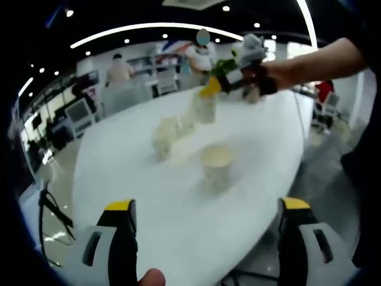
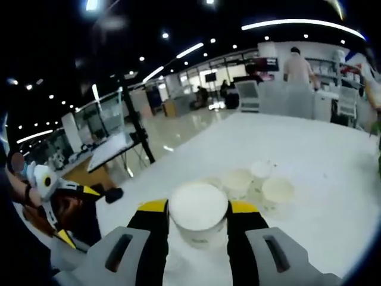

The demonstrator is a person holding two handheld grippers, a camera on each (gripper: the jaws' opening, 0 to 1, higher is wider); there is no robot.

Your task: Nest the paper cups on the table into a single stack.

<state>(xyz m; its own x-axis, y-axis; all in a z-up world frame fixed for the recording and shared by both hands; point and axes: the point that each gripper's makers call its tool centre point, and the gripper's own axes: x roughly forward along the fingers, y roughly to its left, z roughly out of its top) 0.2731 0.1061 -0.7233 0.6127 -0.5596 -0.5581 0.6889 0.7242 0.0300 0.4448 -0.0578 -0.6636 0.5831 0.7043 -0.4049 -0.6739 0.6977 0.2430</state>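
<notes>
**Right gripper clamps one cup; left gripper wide open above bare table**

The white oval table (image 1: 178,232) runs broad and bare in front of the left gripper (image 1: 208,208), whose jaws stand far apart with nothing between them. Its near edge curves just under those jaws, with floor beyond it on both sides. In the right gripper view, the right gripper (image 2: 198,213) has its jaws pressed against the sides of an upturned paper cup (image 2: 199,215). Three more paper cups (image 2: 256,182) sit close together just beyond it, near mid-table, well clear of every edge. The nearest cup (image 1: 216,164) in the left gripper view stands upright, apart from the blurred cluster (image 1: 169,134).
</notes>
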